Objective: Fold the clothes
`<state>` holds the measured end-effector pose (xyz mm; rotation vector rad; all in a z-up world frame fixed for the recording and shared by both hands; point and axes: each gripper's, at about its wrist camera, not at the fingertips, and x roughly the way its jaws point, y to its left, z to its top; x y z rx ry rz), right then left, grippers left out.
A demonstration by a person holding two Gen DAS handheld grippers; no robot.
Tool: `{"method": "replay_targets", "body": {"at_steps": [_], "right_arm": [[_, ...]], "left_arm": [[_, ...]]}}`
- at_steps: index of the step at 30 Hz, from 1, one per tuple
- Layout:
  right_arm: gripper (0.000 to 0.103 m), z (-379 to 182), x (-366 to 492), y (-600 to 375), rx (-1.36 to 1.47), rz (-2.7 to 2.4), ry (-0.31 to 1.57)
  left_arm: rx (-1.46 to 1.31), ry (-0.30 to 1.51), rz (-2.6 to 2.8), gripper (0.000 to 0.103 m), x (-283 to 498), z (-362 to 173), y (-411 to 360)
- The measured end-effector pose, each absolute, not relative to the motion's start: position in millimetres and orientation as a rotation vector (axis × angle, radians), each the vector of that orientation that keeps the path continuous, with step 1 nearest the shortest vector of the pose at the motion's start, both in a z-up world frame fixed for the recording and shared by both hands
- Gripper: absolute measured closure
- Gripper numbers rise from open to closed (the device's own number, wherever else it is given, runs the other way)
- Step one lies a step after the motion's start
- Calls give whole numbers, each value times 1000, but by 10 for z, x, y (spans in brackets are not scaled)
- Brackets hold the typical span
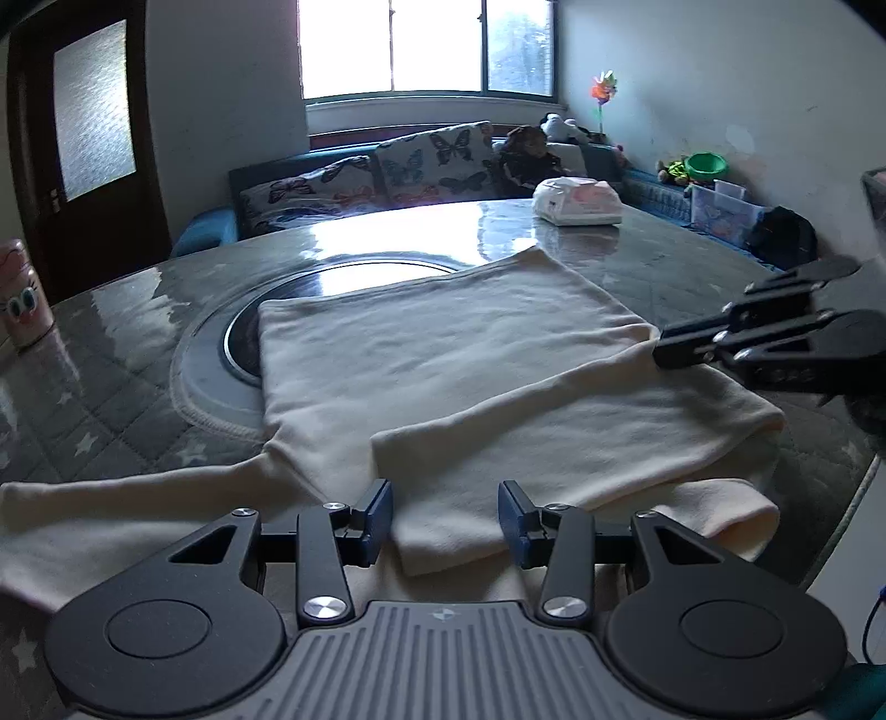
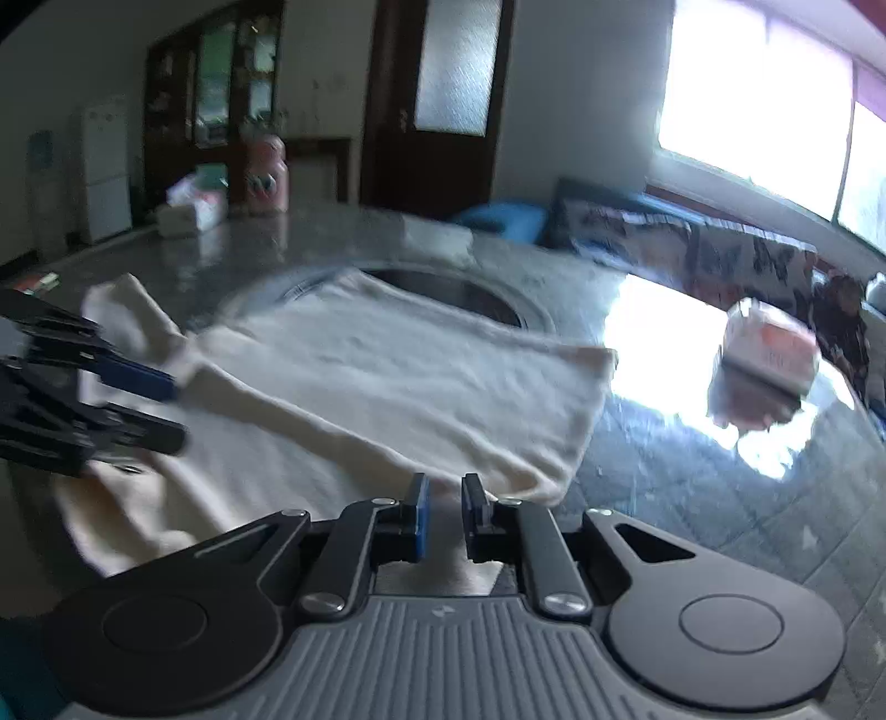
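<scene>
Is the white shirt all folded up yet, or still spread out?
Partly folded. One sleeve is laid across the cream shirt, while the other sleeve still stretches out flat on the table.

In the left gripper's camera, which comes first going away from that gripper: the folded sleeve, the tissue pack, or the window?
From the left gripper:
1. Folded sleeve, just ahead, lying across the cream shirt.
2. Tissue pack, on the table's far side, toward the right.
3. Window, on the back wall, behind the sofa.
</scene>
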<state>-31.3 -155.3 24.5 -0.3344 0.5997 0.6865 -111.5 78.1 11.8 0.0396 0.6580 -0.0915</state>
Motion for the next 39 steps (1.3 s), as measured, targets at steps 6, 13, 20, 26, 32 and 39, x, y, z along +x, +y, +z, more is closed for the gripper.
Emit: {"method": "replay_targets", "body": {"at_steps": [6, 13, 20, 26, 32, 39], "right_arm": [[80, 285, -401, -1433, -354, 740, 599], [74, 347, -626, -986, -407, 915, 594], [76, 307, -780, -484, -458, 1031, 573], [76, 224, -869, -350, -492, 1051, 580], [76, 370, -878, -457, -471, 1028, 553], [76, 458, -861, -581, -441, 998, 539]], "left_arm": [[-3, 654, -22, 53, -1200, 148, 982], [-56, 634, 128, 48, -1361, 200, 1348], [-149, 614, 333, 42, -1512, 243, 1884], [-208, 606, 534, 38, -1572, 232, 2309], [-292, 605, 675, 39, -1549, 195, 2656], [-371, 619, 698, 63, -1502, 127, 2806]]}}
